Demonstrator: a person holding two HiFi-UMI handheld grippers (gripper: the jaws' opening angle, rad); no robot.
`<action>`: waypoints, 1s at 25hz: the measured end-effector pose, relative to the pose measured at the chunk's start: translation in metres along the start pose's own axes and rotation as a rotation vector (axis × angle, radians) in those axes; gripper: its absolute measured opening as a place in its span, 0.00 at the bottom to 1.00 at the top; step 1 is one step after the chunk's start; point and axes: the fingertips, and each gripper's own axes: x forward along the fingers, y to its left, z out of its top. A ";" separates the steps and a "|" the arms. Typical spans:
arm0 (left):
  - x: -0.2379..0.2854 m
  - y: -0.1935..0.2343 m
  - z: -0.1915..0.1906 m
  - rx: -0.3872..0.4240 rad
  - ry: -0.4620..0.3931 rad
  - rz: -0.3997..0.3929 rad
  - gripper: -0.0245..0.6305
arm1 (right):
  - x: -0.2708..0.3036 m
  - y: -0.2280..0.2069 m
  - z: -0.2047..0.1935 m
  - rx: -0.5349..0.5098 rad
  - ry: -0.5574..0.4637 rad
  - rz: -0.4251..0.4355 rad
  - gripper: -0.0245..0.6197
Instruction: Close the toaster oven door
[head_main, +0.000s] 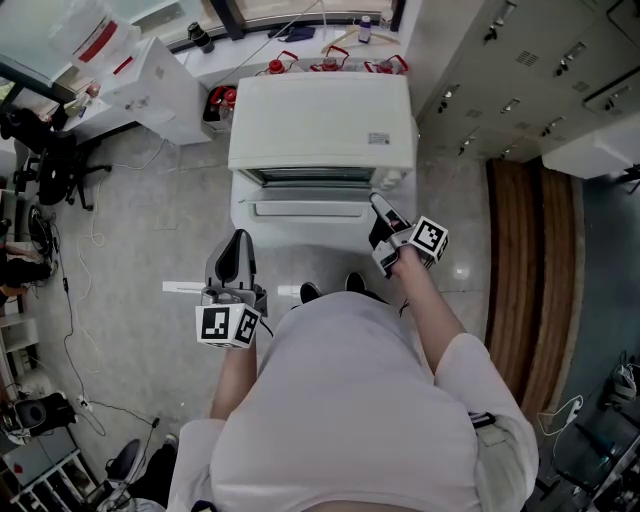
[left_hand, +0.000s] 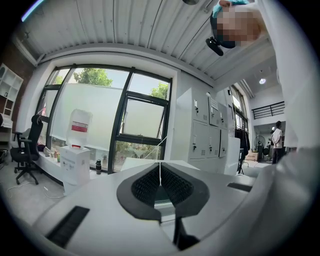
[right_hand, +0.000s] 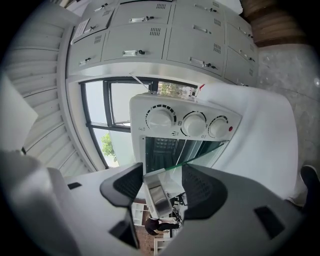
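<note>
Since the toaster oven door hangs open, nothing's really done yet. Our right gripper sits with jaws apart around its handle, not squeezing. Our left gripper is closed, empty, off to the side. We've yet to swing it shut.

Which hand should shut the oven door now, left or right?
Right. The right gripper is at the open door, jaws apart around its handle. The left gripper hangs back from the oven, jaws together.
</note>
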 end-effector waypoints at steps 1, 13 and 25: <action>0.001 0.001 0.000 0.000 0.001 0.001 0.07 | 0.002 0.001 0.001 0.001 -0.004 0.001 0.43; 0.007 0.001 -0.002 0.012 0.008 -0.002 0.07 | 0.014 0.009 0.013 0.004 -0.065 0.004 0.45; 0.009 0.000 -0.001 0.015 0.007 0.006 0.07 | 0.028 0.016 0.031 -0.004 -0.119 -0.016 0.44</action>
